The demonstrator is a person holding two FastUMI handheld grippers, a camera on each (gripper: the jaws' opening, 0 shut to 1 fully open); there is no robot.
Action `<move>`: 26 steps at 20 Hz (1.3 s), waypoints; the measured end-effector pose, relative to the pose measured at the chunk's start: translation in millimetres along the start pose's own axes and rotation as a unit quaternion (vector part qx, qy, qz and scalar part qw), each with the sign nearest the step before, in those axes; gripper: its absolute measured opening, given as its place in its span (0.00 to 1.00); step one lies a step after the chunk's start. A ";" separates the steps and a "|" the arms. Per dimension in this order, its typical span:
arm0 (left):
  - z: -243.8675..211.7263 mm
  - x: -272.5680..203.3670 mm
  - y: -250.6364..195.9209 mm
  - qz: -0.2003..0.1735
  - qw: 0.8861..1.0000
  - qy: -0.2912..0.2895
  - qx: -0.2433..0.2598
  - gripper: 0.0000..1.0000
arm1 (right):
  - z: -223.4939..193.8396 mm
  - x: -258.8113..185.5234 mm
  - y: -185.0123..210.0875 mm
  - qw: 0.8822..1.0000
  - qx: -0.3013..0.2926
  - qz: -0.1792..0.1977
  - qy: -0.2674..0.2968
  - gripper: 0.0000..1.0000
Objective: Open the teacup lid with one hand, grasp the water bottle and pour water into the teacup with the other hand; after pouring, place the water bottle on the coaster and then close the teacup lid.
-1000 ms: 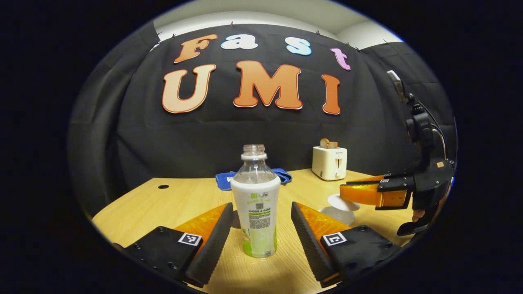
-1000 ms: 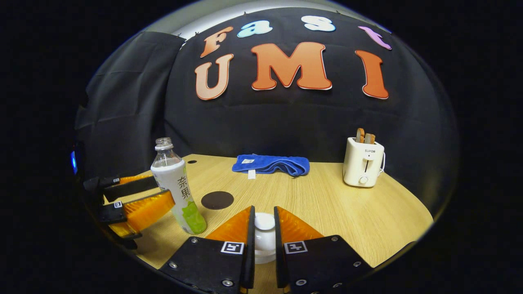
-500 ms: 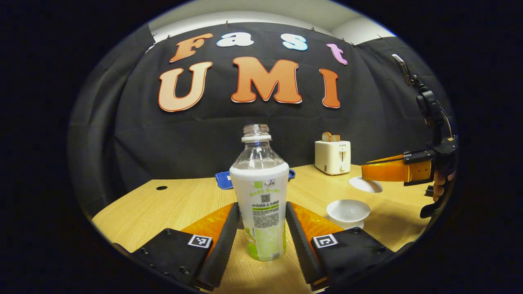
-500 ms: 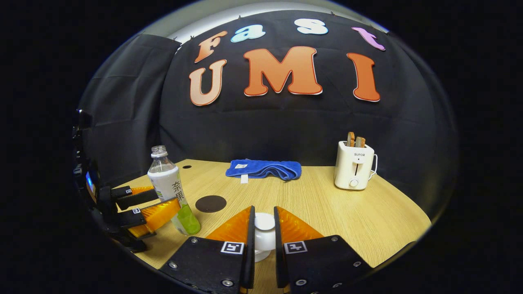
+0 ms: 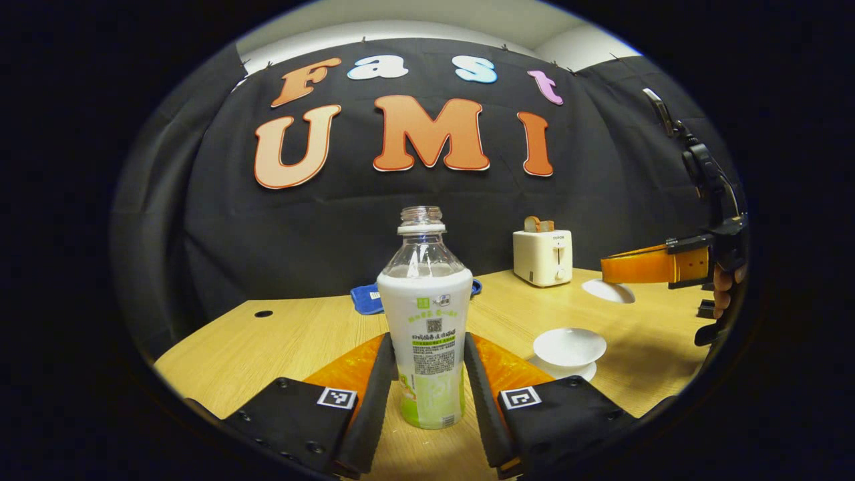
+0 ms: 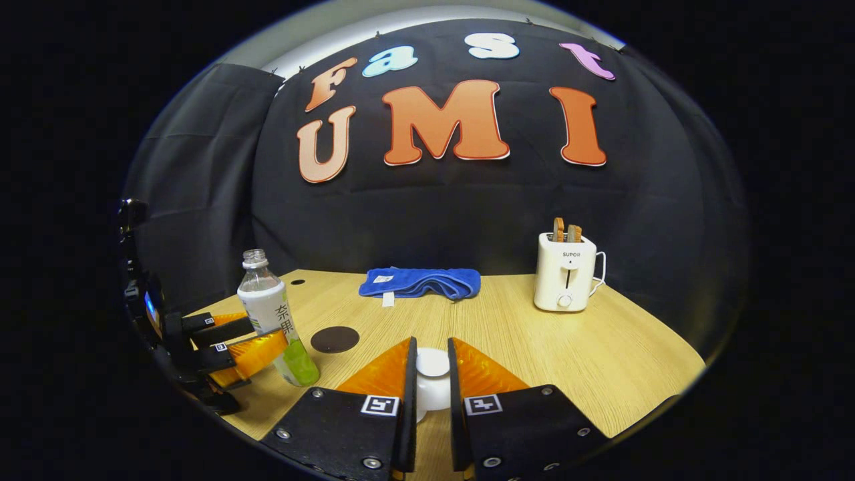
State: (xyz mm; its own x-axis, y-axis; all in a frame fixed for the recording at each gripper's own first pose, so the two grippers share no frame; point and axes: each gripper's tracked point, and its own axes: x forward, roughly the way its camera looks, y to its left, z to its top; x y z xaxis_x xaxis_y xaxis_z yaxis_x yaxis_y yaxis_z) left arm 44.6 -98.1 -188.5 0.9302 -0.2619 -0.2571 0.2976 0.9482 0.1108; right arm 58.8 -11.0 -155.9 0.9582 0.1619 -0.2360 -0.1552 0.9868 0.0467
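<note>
A: Left gripper view: left gripper (image 5: 427,374) pinches the water bottle (image 5: 426,321); the open teacup (image 5: 569,347) sits just right of it.

B: Right gripper (image 6: 431,374) clamps the lid (image 6: 432,384). Next, I'd judge: lift, tilt over the teacup.

water bottle (image 5: 425,321): clear top, white label, green base
teacup (image 5: 569,347): plain white
teacup lid (image 6: 433,381): white
coaster (image 6: 334,339): dark brown
towel (image 6: 419,282): blue
toaster (image 6: 565,271): cream white
worktop (image 6: 574,347): light wood grain

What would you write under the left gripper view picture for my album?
Left gripper shut on the uncapped water bottle, open teacup beside it, right gripper holding the lid aloft.
</note>
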 end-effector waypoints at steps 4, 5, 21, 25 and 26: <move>4.7 4.2 2.7 0.013 0.998 0.008 0.056 0.64 | 6.8 -5.0 -11.1 1.000 0.000 -0.010 -0.007 0.22; 5.8 4.7 2.6 0.016 0.997 0.010 0.071 0.63 | 8.1 -6.4 -13.5 1.000 0.002 -0.013 -0.009 0.21; -1.4 22.1 -2.4 0.027 0.916 0.059 0.396 0.64 | 21.3 -23.9 -54.0 0.999 0.009 -0.044 -0.027 0.21; -4.9 27.2 -12.7 0.019 0.881 0.058 0.469 0.64 | 22.7 -27.6 -59.4 0.998 0.006 -0.048 -0.029 0.22; -5.1 28.5 -15.6 0.017 0.871 0.055 0.488 0.63 | 22.8 -28.6 -61.4 0.998 0.006 -0.051 -0.030 0.21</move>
State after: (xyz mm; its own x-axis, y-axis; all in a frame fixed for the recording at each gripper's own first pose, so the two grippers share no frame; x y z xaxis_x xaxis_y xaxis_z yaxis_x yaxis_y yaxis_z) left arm 65.3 -119.4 -202.4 0.9319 -0.1668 -0.3221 0.3609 0.3373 0.8695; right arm 46.4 -76.3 -129.9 0.9815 0.0603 -0.1817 -0.0545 0.9978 0.0372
